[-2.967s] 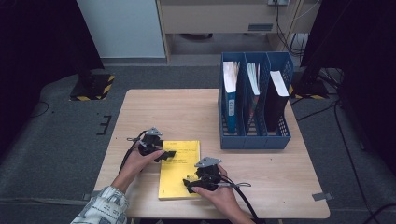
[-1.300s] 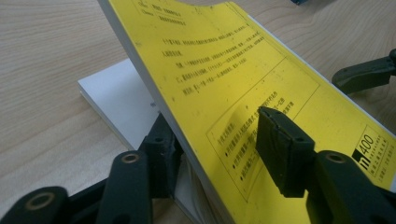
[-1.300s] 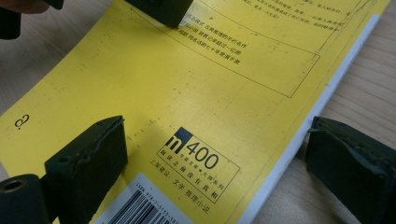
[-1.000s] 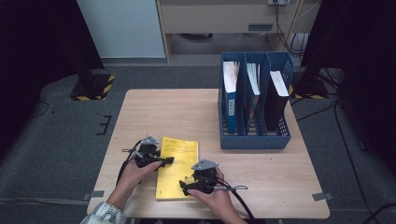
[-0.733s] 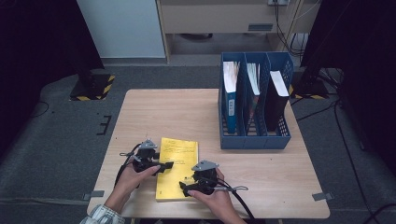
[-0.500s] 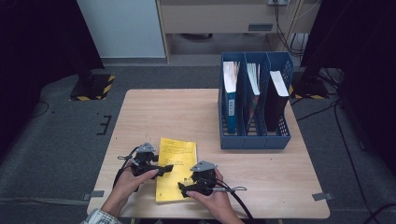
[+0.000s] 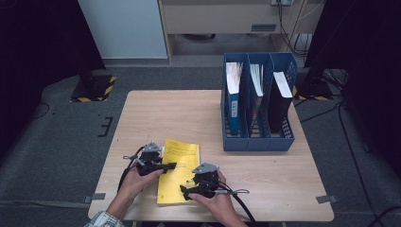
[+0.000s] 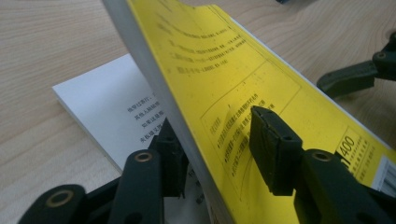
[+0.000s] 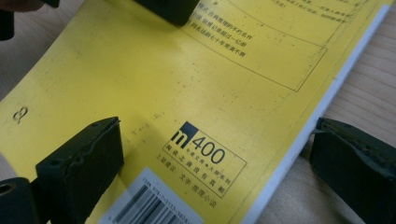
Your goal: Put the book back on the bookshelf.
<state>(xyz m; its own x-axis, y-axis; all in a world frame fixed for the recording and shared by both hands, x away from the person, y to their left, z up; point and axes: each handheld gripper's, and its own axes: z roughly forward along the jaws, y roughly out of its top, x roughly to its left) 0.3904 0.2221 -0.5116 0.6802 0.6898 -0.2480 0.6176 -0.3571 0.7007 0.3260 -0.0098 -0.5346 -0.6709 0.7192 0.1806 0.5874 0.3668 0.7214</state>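
Observation:
A yellow paperback [image 7: 178, 170] lies on the wooden table [image 7: 179, 113] near its front edge. My left gripper [image 7: 168, 166] comes in from the book's left side. In the left gripper view [image 8: 219, 149] its jaws have just been closing and now clamp the back cover [image 8: 243, 79] plus a thick stack of pages. That stack is lifted off a white printed page [image 8: 102, 102]. My right gripper [image 7: 185, 193] sits at the book's near right corner. It [image 9: 217, 163] is open: one pad [image 9: 79, 163] rests over the cover, and the other jaw is past the book's edge, above the wood.
A blue three-slot file holder [image 7: 257, 109] with upright books stands at the table's back right. Bare wood lies between it and the hands. Cables trail from both grippers toward the front edge. The right gripper's jaws [image 8: 355, 74] show beyond the book.
My left gripper has slid a little toward the near edge along the book's left side and closed on the cover and pages, tilting them up. The right hand has stayed put.

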